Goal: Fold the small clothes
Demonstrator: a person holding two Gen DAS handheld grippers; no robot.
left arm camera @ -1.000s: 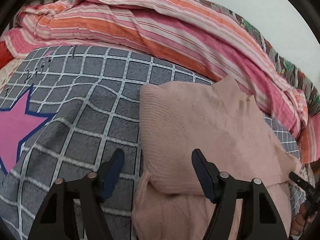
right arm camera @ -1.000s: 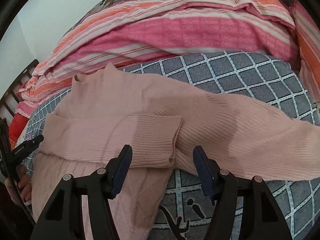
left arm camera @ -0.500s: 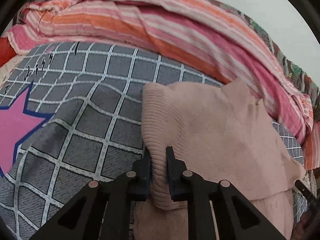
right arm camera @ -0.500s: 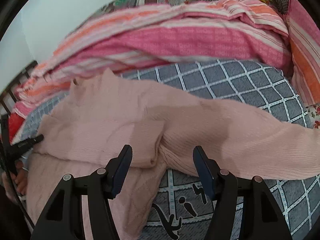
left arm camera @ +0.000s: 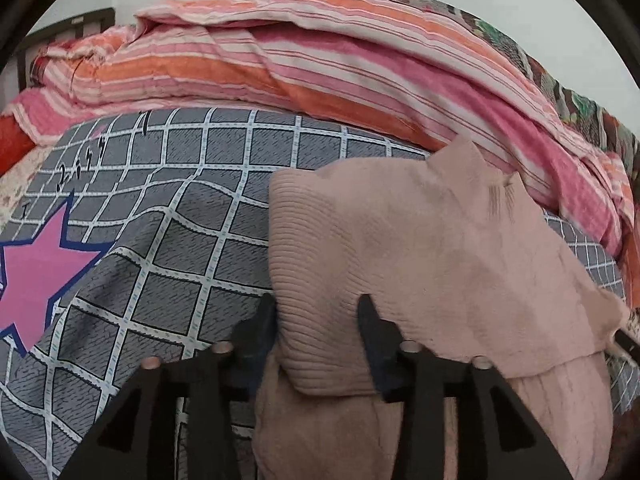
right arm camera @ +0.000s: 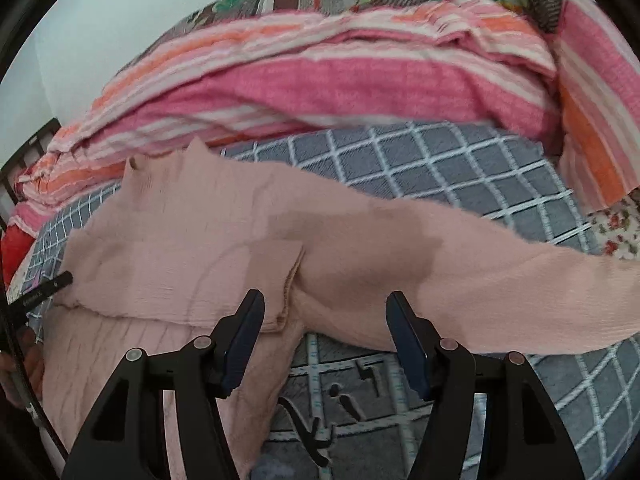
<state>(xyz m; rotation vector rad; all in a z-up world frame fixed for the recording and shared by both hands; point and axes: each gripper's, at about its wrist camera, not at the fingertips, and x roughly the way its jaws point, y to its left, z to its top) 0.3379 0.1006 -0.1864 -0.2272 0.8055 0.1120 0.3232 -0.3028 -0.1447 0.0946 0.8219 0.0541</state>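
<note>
Your left gripper (left arm camera: 316, 320) has just been opening, jaws half apart around the folded edge of the pale pink ribbed knit sweater (left arm camera: 420, 248), seemingly released. Your right gripper (right arm camera: 324, 320) gapes empty above its outstretched sleeve (right arm camera: 500, 280), ready to fold it.

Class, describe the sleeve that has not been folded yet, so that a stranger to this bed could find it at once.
Start at the grey checked bedsheet below the pink striped quilt. On it lies a pale pink knitted sweater. Its unfolded sleeve stretches out sideways over the sheet, while the other sleeve lies folded across the body.
</note>
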